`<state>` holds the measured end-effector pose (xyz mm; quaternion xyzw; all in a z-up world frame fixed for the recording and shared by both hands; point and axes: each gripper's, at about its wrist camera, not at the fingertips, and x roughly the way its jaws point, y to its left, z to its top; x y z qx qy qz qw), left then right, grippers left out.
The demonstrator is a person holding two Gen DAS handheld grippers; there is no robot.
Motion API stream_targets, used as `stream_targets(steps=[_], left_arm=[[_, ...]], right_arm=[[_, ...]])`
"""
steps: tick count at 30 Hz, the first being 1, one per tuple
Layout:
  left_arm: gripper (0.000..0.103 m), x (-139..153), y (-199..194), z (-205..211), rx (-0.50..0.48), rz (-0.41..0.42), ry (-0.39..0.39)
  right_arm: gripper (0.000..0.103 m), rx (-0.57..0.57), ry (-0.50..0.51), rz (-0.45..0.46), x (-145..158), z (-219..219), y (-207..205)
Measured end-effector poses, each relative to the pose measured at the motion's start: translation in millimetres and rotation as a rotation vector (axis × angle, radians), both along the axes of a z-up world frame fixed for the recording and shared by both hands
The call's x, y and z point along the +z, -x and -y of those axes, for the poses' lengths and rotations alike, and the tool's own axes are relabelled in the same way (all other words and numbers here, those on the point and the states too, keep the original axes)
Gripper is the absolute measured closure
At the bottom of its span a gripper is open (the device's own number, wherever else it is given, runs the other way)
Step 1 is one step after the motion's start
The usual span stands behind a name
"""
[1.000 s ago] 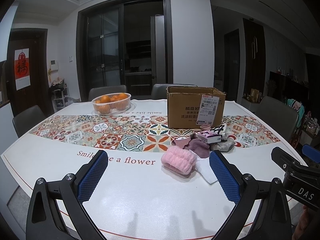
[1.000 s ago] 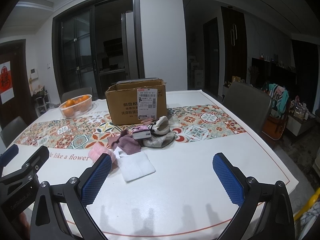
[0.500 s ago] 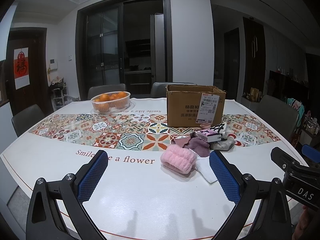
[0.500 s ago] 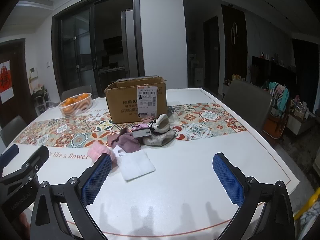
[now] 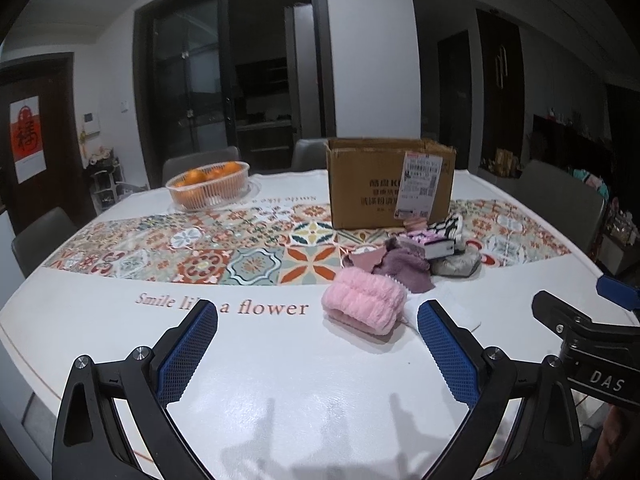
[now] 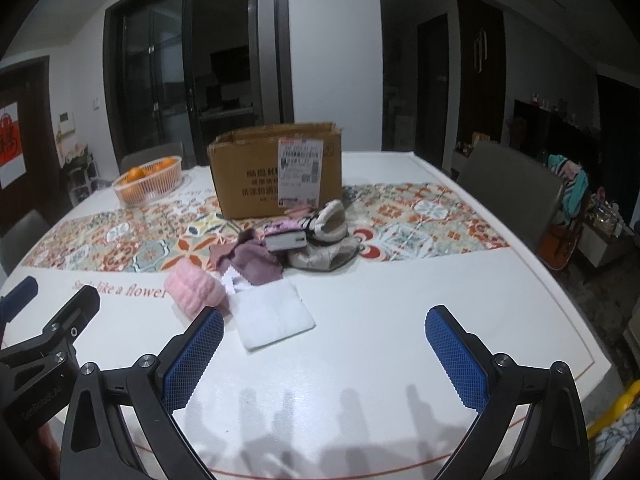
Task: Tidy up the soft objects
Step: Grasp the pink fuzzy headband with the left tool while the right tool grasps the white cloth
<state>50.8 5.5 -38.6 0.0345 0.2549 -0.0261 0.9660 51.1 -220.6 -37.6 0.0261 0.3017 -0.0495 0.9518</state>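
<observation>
- Soft stuff is piled mid-frame on the table (image 5: 100, 344) in both views, right in front of an open cardboard box (image 5: 390, 184).
- Fluffy pink roll (image 5: 366, 306) sits nearest in the left wrist view, just left of the right-hand blue pad there. In the right wrist view it's center-left, touching a flat white cloth (image 6: 272, 314).
- Purple fabric (image 6: 256, 258) lies behind the white cloth, and a grey-beige bundle (image 6: 320, 254) is to its right, with a small dark-edged packet (image 6: 286, 240) on top of the heap.
- Left tool (image 5: 318, 350) is spread wide, nothing between its pads, hovering over bare table at the bottom of the frame.
- Right tool (image 6: 324, 354) is the same deal: wide apart and holding nothing.
- Basket of oranges (image 5: 208, 184) sits further back, upper left of the pile.
</observation>
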Motion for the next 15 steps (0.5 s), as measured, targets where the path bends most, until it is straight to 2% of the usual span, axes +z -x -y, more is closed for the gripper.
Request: stream_targets(steps=[15], left_arm=[[0.004, -37.9, -68.4, 7.2, -0.152, -0.137, -0.100]], right_arm=[[0.003, 0.074, -0.012, -0.201, -52.2, -12.3, -69.7]])
